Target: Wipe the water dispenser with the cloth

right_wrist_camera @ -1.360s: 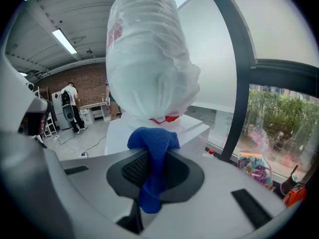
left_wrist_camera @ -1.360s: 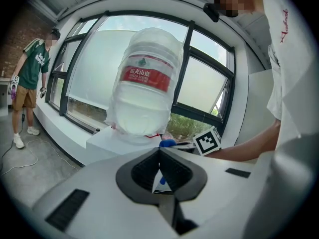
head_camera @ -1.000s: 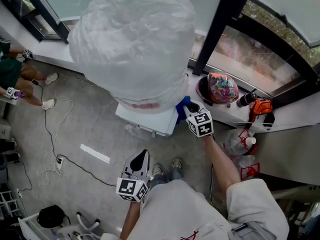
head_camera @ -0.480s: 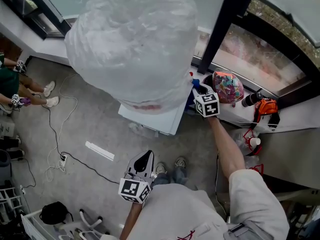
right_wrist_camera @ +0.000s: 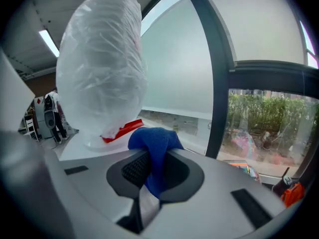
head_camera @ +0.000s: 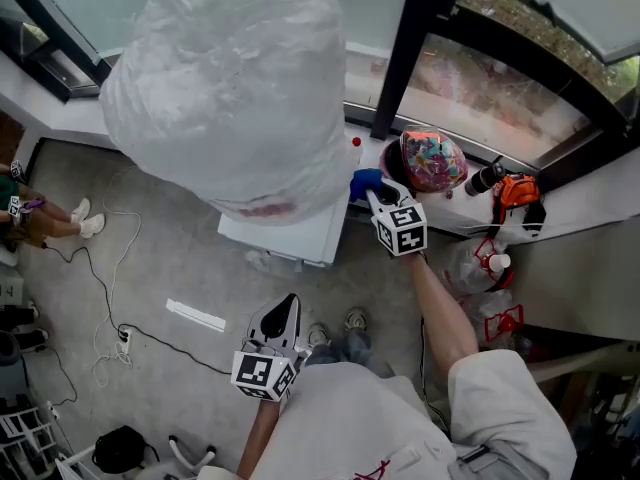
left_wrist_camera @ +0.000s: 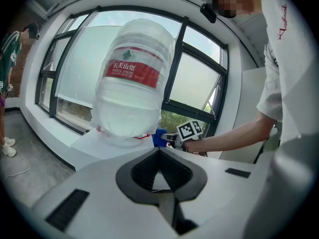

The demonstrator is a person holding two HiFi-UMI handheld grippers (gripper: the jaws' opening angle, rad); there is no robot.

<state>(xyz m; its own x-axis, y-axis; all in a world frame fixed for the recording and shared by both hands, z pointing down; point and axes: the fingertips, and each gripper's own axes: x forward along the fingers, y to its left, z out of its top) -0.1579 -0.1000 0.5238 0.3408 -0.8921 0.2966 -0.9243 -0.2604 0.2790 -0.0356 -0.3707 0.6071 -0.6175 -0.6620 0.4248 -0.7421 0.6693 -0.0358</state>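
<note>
The water dispenser's white top (head_camera: 290, 233) carries a big bottle wrapped in clear plastic (head_camera: 230, 88). My right gripper (head_camera: 375, 196) is at the dispenser's right rear corner, shut on a blue cloth (head_camera: 365, 181). In the right gripper view the cloth (right_wrist_camera: 154, 143) bunches out between the jaws just short of the bottle (right_wrist_camera: 102, 59) and the white top (right_wrist_camera: 84, 151). My left gripper (head_camera: 280, 318) hangs low in front of my body, away from the dispenser, shut with nothing in it. The left gripper view shows the bottle (left_wrist_camera: 132, 83), the cloth (left_wrist_camera: 159, 136) and the left gripper (left_wrist_camera: 159, 153) itself.
A colourful round object (head_camera: 432, 163) and an orange-black item (head_camera: 520, 213) lie on the window ledge right of the dispenser. A dark window post (head_camera: 400, 48) rises behind. Cables (head_camera: 110, 298) and a white strip (head_camera: 195, 315) lie on the floor. A person's legs (head_camera: 30, 213) show at far left.
My right gripper with the cloth has shifted along the dispenser's right side toward the window ledge. The left gripper has stayed low and shut.
</note>
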